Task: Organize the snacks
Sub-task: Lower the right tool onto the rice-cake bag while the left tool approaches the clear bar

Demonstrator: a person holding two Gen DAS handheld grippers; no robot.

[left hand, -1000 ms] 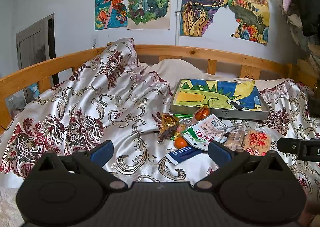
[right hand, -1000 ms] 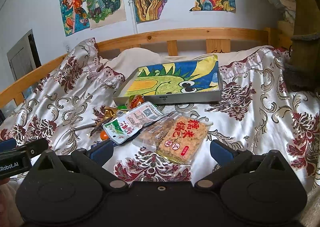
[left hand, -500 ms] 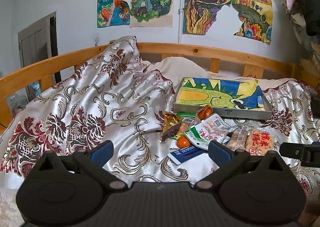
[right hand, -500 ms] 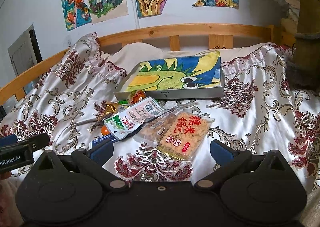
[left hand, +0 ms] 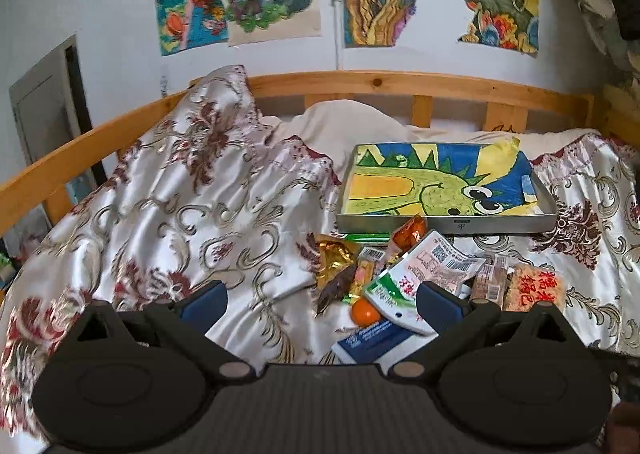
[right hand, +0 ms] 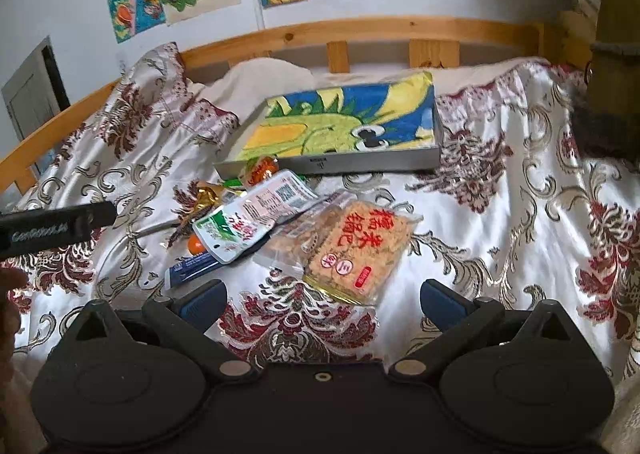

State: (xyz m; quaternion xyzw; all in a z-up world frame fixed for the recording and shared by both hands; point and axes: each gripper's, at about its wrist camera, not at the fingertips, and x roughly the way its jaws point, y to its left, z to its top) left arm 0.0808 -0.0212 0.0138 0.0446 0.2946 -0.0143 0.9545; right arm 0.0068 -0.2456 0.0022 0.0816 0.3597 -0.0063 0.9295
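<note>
Both grippers have edged closer to the snack pile since the earlier frames, so the packets loom larger in each view. Left gripper (left hand: pixel 322 300) hangs above the bed (left hand: pixel 168 214) with its blue-padded fingers (left hand: pixel 204 300) spread wide and nothing between them; the snacks lie ahead and to its right. Right gripper (right hand: pixel 322 300) is likewise wide open and empty, hovering just short of the rice-cracker pack (right hand: pixel 352 250). That pack lies flat on the bedspread, overlapping a clear packet (right hand: pixel 304 226) on its left. A white-and-green pouch (right hand: pixel 248 220) rests across the heap, with an orange ball (right hand: pixel 195 244) and a blue-and-white packet (right hand: pixel 192 268) at its near end, and a gold wrapper (right hand: pixel 206 194) and an orange-wrapped sweet (right hand: pixel 262 170) at its far end. A tray (right hand: pixel 332 164) lined with a dinosaur drawing (right hand: pixel 344 122) sits just behind the pile, with no snacks in it. Left gripper's body shows at the left edge of the right view.
</note>
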